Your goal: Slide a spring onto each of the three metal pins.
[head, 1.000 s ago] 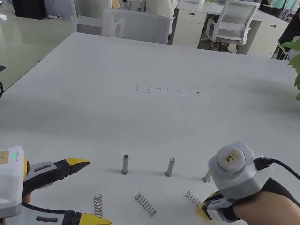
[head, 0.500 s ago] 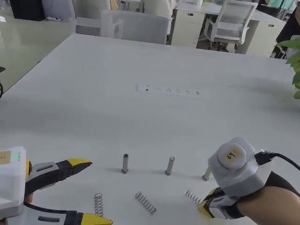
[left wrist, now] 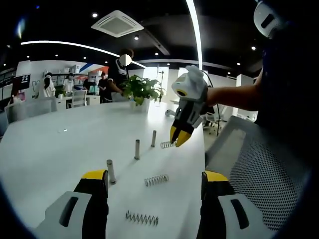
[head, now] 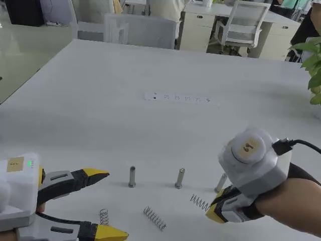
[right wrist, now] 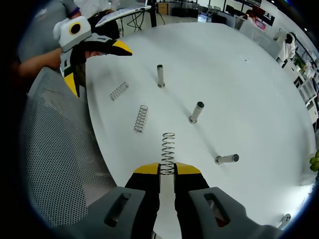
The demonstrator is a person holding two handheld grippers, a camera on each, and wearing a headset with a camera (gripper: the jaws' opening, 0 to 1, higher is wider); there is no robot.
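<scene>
Three metal pins stand in a row on the white table: left pin (head: 132, 176), middle pin (head: 179, 178), right pin (head: 220, 183). My right gripper (head: 213, 211) is shut on one end of a spring (head: 199, 202) (right wrist: 168, 147), just in front of the right pin (right wrist: 227, 159). Two more springs lie loose on the table (head: 104, 217) (head: 154, 218). At the lower left my left gripper (head: 108, 203) is open, with the left spring (left wrist: 142, 217) lying on the table between its jaws. In the left gripper view the right gripper (left wrist: 179, 137) holds its spring beside the far pin (left wrist: 153, 138).
A flush power strip (head: 176, 98) sits in the table's middle. Office chairs (head: 241, 22) and desks stand beyond the far edge, and a plant (head: 312, 65) is at the right edge. A mesh chair back (right wrist: 60, 149) is close to the near table edge.
My right gripper has moved a little up and left with the spring, nearer the right pin. The left gripper has edged slightly to the right. The camera has also shifted.
</scene>
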